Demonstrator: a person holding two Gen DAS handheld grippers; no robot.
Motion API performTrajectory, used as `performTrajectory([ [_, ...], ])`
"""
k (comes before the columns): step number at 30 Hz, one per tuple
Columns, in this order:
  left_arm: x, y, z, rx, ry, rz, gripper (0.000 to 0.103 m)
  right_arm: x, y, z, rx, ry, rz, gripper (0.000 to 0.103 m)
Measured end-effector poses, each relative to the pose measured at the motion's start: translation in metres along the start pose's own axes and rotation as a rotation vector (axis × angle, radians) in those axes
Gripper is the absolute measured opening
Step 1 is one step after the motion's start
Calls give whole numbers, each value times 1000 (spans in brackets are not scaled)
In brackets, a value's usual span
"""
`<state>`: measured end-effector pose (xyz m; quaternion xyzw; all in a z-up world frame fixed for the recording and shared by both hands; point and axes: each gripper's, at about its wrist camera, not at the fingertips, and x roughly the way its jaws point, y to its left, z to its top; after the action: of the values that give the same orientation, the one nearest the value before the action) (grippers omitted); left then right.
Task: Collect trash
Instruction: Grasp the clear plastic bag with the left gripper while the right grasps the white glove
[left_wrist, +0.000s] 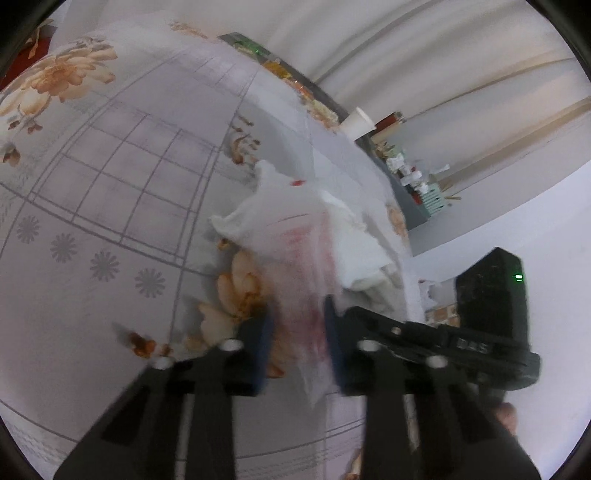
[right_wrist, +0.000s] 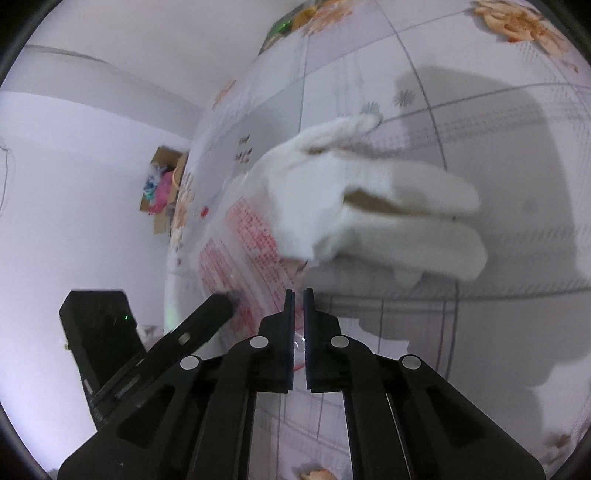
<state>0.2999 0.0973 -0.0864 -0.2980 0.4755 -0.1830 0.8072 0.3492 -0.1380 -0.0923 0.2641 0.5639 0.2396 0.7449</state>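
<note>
Thin clear plastic bag with red print (left_wrist: 299, 266), light, limp and slippery, holding crumpled white tissue (left_wrist: 354, 243), lies on the floral tablecloth (left_wrist: 122, 184); left gripper (left_wrist: 299, 332) clamps its near edge at six o'clock, right gripper (right_wrist: 299, 306) pinches the film likewise.

Table (left_wrist: 110, 192) covered by a cloth with orange flowers and grey squares. White paper cup (left_wrist: 356, 122) on a far shelf. Open cardboard box (right_wrist: 162, 188) holding pink and blue stuff on the floor.
</note>
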Motion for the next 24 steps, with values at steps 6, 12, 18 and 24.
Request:
performTrajectory([
  [6, -10, 7, -4, 7, -18, 35, 10, -36, 39, 2, -209, -156, -153, 45],
  [12, -30, 17, -11, 8, -42, 64, 10, -33, 67, 28, -390, -239, -327, 77],
  [18, -53, 38, -19, -10, -49, 88, 10, 23, 71, 44, -547, -114, -477, 88],
  [24, -65, 49, -24, -20, -54, 94, 10, 27, 51, 30, -517, -118, -535, 80],
])
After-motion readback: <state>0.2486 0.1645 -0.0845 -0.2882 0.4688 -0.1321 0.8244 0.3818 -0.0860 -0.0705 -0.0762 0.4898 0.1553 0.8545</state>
